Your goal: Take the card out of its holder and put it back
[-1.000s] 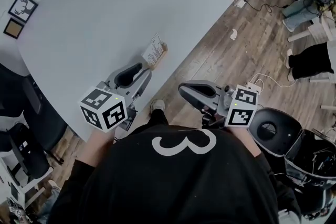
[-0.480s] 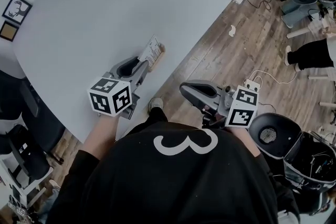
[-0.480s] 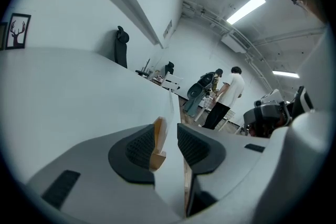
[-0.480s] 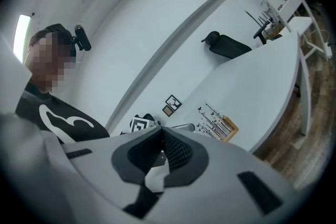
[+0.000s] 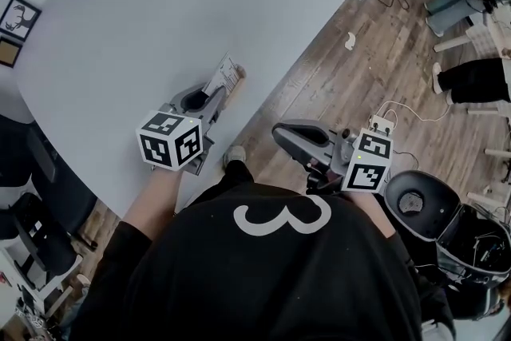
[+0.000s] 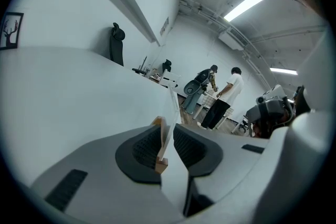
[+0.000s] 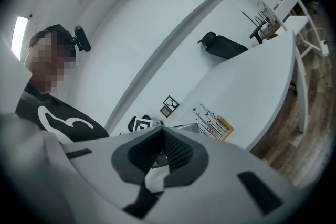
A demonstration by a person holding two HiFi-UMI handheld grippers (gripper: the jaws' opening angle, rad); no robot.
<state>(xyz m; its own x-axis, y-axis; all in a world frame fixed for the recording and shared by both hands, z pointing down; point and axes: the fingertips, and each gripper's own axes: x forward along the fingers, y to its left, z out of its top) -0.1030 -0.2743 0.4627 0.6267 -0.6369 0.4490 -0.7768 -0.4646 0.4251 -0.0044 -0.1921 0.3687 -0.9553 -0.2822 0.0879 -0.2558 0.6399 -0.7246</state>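
Evidently nothing is done yet: the white printed card (image 5: pixel 226 74) stands in its small wooden holder (image 5: pixel 238 79) at the pale grey table's (image 5: pixel 160 12) edge. The left gripper (image 5: pixel 211 95) has just been closing its jaws, which straddle the card without pinching it. The right gripper (image 5: pixel 279 134), at the holder's four o'clock, is closed and empty. Extraction and reinsertion are both left.

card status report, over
Left claw open, jaws just been closing, card between them. Card upright in its wooden holder near the table edge. Right claw shut, empty, beside the table. Nothing in the way.
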